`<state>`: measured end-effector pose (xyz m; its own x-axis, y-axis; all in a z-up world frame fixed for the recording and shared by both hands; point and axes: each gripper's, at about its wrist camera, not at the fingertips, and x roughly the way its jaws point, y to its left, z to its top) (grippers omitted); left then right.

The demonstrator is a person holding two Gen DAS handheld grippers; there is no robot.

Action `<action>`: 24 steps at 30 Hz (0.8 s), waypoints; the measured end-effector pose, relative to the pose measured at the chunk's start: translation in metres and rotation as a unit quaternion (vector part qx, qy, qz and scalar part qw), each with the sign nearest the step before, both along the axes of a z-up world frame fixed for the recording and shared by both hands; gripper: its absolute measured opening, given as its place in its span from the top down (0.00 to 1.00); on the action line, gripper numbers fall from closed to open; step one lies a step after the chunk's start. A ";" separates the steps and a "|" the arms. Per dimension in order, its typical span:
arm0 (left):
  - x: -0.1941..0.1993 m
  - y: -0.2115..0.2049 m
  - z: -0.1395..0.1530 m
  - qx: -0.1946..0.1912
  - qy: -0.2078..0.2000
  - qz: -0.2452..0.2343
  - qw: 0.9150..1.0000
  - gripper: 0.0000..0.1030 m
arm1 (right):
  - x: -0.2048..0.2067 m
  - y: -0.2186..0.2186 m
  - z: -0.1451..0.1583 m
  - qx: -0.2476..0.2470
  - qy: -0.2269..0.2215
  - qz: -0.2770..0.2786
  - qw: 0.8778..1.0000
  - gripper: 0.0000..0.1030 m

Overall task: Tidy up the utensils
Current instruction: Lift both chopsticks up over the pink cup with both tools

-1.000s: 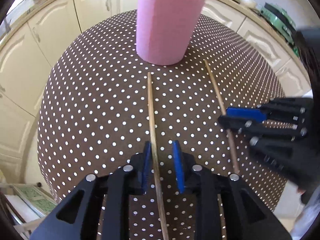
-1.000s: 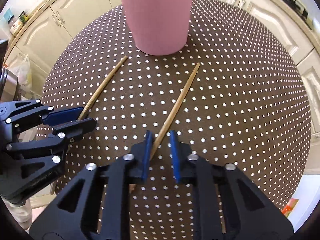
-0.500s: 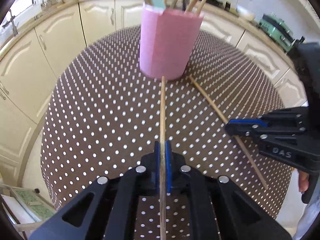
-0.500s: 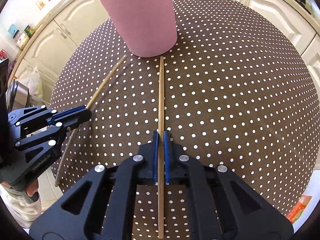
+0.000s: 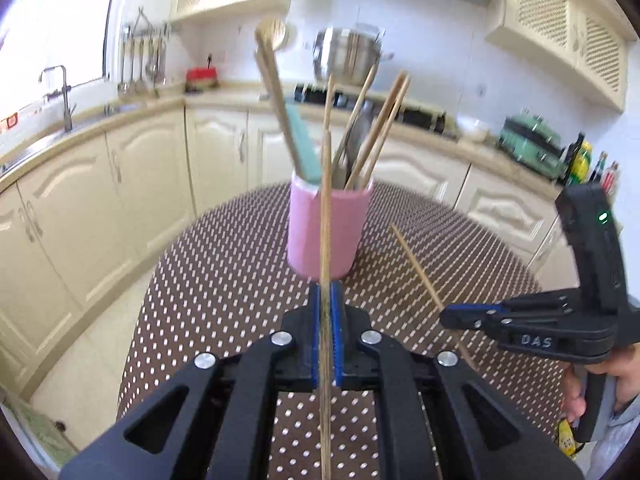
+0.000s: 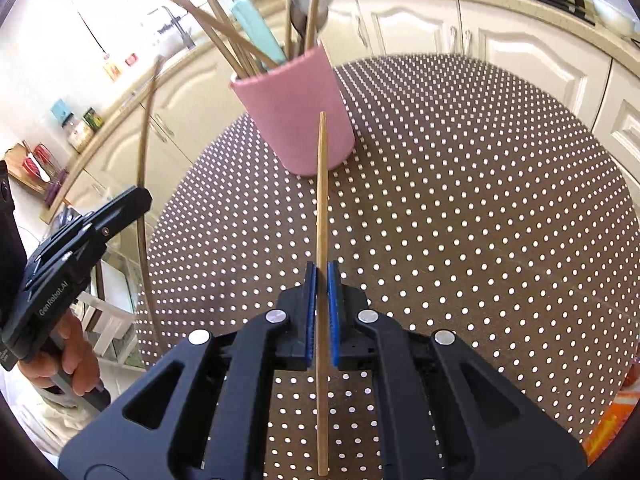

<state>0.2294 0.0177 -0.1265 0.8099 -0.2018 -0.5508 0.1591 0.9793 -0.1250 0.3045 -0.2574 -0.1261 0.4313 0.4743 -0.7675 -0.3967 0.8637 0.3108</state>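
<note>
A pink utensil cup (image 5: 326, 232) stands on the round dotted table (image 5: 224, 280) and holds chopsticks, a wooden spoon, a metal spoon and a teal handle. My left gripper (image 5: 327, 292) is shut on a wooden chopstick (image 5: 326, 216) that is lifted off the table, its tip pointing up in front of the cup. My right gripper (image 6: 322, 272) is shut on a second chopstick (image 6: 321, 184), also lifted and pointing at the cup (image 6: 298, 120). The right gripper also shows in the left wrist view (image 5: 448, 312) with its chopstick (image 5: 416, 264). The left gripper also shows in the right wrist view (image 6: 136, 204).
Cream kitchen cabinets (image 5: 120, 184) and a counter with a sink (image 5: 60, 92) and a stove (image 5: 400, 112) ring the table. A green appliance (image 5: 532, 140) and bottles (image 5: 580, 160) stand on the counter at right. The table cloth (image 6: 460, 220) is brown with white dots.
Both grippers closed on their chopsticks and then lifted them off the table, tilting upward so that the cup's contents and the kitchen walls came into view.
</note>
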 end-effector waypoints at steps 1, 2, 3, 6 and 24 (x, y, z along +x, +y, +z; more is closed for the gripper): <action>-0.003 -0.001 0.004 -0.005 -0.010 0.000 1.000 0.95 | -0.002 -0.005 0.004 0.005 -0.006 -0.005 1.000 0.94; -0.006 0.000 0.007 -0.012 -0.022 0.001 1.000 0.95 | -0.003 -0.011 0.008 0.012 -0.011 -0.010 1.000 0.94; -0.005 -0.001 0.011 -0.018 -0.028 0.001 0.999 0.95 | -0.004 -0.018 0.012 0.020 -0.016 -0.016 1.000 0.94; -0.011 -0.002 0.017 -0.027 -0.050 0.004 0.998 0.95 | -0.011 -0.033 0.022 0.034 -0.036 -0.030 0.998 0.94; -0.045 0.003 0.052 -0.034 -0.171 0.036 0.984 0.95 | -0.059 -0.040 0.075 0.083 -0.193 -0.064 0.976 0.94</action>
